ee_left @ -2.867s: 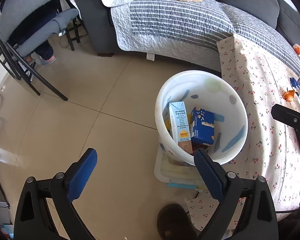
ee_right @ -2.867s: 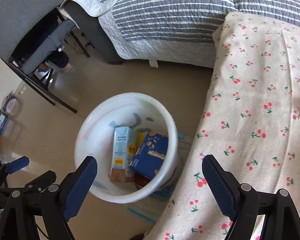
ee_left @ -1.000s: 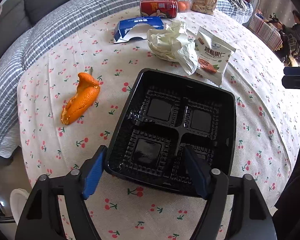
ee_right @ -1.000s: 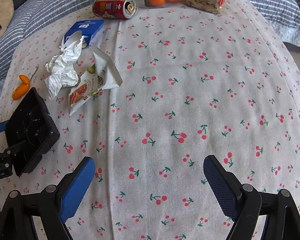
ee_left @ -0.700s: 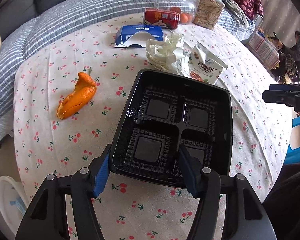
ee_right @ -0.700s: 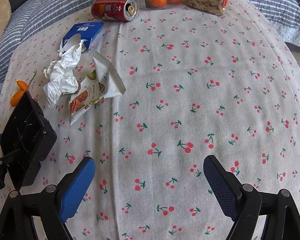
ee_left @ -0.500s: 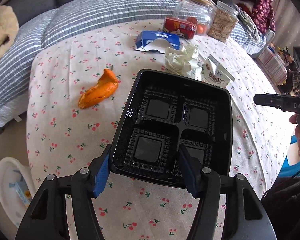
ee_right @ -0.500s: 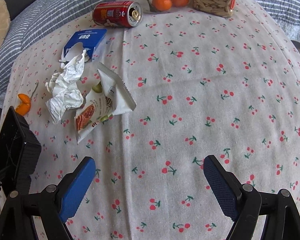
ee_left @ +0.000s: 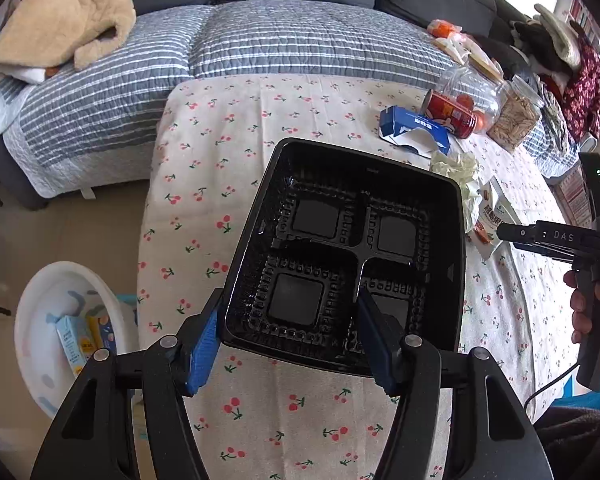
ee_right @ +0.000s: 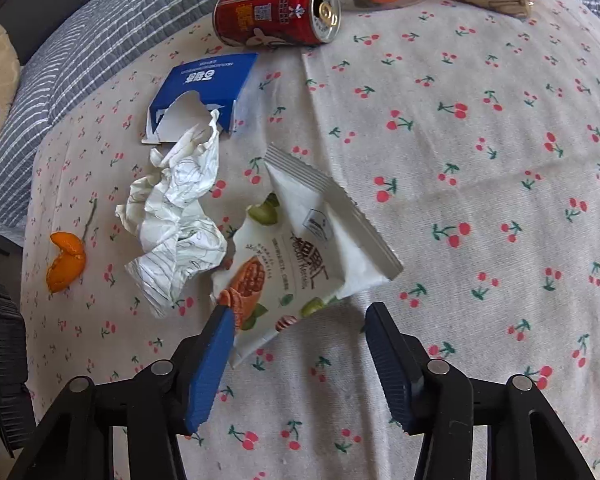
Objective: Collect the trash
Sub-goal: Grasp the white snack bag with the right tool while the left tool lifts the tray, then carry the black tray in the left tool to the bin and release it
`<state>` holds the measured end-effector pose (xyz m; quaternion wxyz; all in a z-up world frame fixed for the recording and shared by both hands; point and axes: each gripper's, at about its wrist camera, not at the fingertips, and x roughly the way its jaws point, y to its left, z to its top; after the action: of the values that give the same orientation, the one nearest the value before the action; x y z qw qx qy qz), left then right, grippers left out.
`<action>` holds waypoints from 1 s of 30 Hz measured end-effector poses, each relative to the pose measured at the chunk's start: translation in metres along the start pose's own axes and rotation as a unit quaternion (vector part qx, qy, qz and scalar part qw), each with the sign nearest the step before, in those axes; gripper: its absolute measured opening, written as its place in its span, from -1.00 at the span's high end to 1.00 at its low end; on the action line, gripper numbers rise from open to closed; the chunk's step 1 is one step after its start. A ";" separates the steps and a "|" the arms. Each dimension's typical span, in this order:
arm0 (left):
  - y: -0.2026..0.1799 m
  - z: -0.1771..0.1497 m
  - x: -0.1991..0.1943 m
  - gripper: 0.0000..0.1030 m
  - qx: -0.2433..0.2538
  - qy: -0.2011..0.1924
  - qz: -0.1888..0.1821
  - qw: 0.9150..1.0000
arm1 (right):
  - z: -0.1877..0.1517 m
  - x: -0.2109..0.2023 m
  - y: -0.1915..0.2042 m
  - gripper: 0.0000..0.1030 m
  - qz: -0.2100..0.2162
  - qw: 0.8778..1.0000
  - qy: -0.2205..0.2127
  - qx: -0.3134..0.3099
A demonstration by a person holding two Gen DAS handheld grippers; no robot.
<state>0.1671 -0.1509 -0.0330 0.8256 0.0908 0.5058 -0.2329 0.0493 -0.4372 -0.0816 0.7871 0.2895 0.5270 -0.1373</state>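
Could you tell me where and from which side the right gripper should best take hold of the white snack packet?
Probably its near bottom corner, approached from the near side. The snack packet lies flat, that corner pointing between the open right gripper pads.

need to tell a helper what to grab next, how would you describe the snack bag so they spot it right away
On the cherry-print tablecloth, look just ahead of the open right gripper. The snack bag lies flat there, right of the crumpled paper. It alone is a torn-open white pouch with nuts pictured on it.
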 end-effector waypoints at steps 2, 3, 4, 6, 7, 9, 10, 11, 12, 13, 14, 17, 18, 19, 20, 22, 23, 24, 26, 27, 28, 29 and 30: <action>0.005 -0.001 -0.001 -0.27 -0.006 0.000 0.000 1.000 | 0.001 0.005 0.005 0.04 0.000 1.000 0.000 0.001; 0.007 -0.002 -0.002 -0.27 -0.007 0.000 0.001 1.000 | 0.001 0.007 0.007 0.08 -0.002 1.000 0.001 0.001; 0.008 -0.003 -0.002 -0.27 -0.008 0.000 0.002 1.000 | 0.001 0.009 0.008 0.19 -0.005 1.000 0.000 0.001; 0.011 -0.005 -0.003 -0.27 -0.008 0.000 0.003 1.000 | 0.001 0.011 0.010 0.41 -0.010 1.000 -0.006 -0.001; 0.012 -0.006 -0.003 -0.27 -0.008 0.000 0.004 1.000 | 0.001 0.011 0.011 0.61 -0.005 1.000 -0.008 -0.001; 0.015 -0.008 -0.006 -0.27 -0.010 -0.001 0.005 1.000 | 0.000 0.011 0.012 0.76 0.006 1.000 -0.010 0.000; 0.017 -0.008 -0.007 -0.27 -0.012 -0.002 0.004 1.000 | 0.000 0.009 0.012 0.82 0.007 1.000 -0.012 -0.003; 0.020 -0.009 -0.009 -0.27 -0.015 -0.004 0.004 1.000 | -0.001 0.006 0.013 0.87 0.004 1.000 -0.017 -0.008; 0.022 -0.009 -0.011 -0.27 -0.018 -0.007 0.004 1.000 | -0.002 0.002 0.015 0.88 0.000 1.000 -0.023 -0.015; 0.025 -0.009 -0.013 -0.27 -0.021 -0.009 0.004 1.000 | -0.004 -0.003 0.016 0.90 -0.004 0.999 -0.029 -0.021; 0.029 -0.010 -0.016 -0.27 -0.024 -0.012 0.005 1.000 | -0.005 -0.007 0.017 0.91 -0.006 0.999 -0.034 -0.027; 0.041 -0.013 -0.022 -0.27 -0.035 -0.019 0.008 0.999 | -0.011 -0.023 0.019 0.91 -0.003 0.998 -0.050 -0.040; 0.045 -0.014 -0.024 -0.27 -0.039 -0.021 0.010 0.999 | -0.013 -0.028 0.020 0.91 0.000 0.998 -0.054 -0.043; 0.050 -0.016 -0.027 -0.27 -0.044 -0.023 0.011 0.999 | -0.016 -0.034 0.021 0.91 0.001 0.997 -0.059 -0.047; 0.054 -0.017 -0.029 -0.27 -0.048 -0.025 0.013 0.998 | -0.019 -0.040 0.021 0.91 0.002 0.997 -0.064 -0.051; 0.065 -0.021 -0.033 -0.27 -0.055 -0.028 0.017 0.998 | -0.026 -0.050 0.024 0.91 0.009 0.996 -0.070 -0.058; 0.069 -0.022 -0.035 -0.27 -0.059 -0.030 0.020 0.998 | -0.028 -0.052 0.027 0.91 0.014 0.995 -0.071 -0.062; 0.075 -0.024 -0.037 -0.27 -0.063 -0.031 0.022 0.997 | -0.032 -0.055 0.032 0.91 0.018 0.995 -0.072 -0.068; 0.087 -0.028 -0.041 -0.27 -0.071 -0.034 0.028 0.997 | -0.040 -0.059 0.041 0.91 0.023 0.994 -0.073 -0.082; 0.093 -0.031 -0.043 -0.27 -0.076 -0.035 0.031 0.996 | -0.044 -0.060 0.047 0.91 0.026 0.993 -0.073 -0.090; 0.100 -0.033 -0.045 -0.27 -0.082 -0.036 0.034 0.995 | -0.047 -0.060 0.053 0.91 0.028 0.992 -0.072 -0.097; 0.106 -0.036 -0.047 -0.27 -0.087 -0.037 0.038 0.995 | -0.050 -0.060 0.059 0.91 0.030 0.991 -0.072 -0.105; 0.114 -0.039 -0.049 -0.27 -0.093 -0.037 0.042 0.994 | -0.053 -0.059 0.065 0.91 0.033 0.991 -0.071 -0.112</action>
<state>0.1717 -0.0223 -0.0182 0.8578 0.0259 0.4898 -0.1535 0.0193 -0.3586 -0.0223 0.8540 0.2067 0.4721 -0.0712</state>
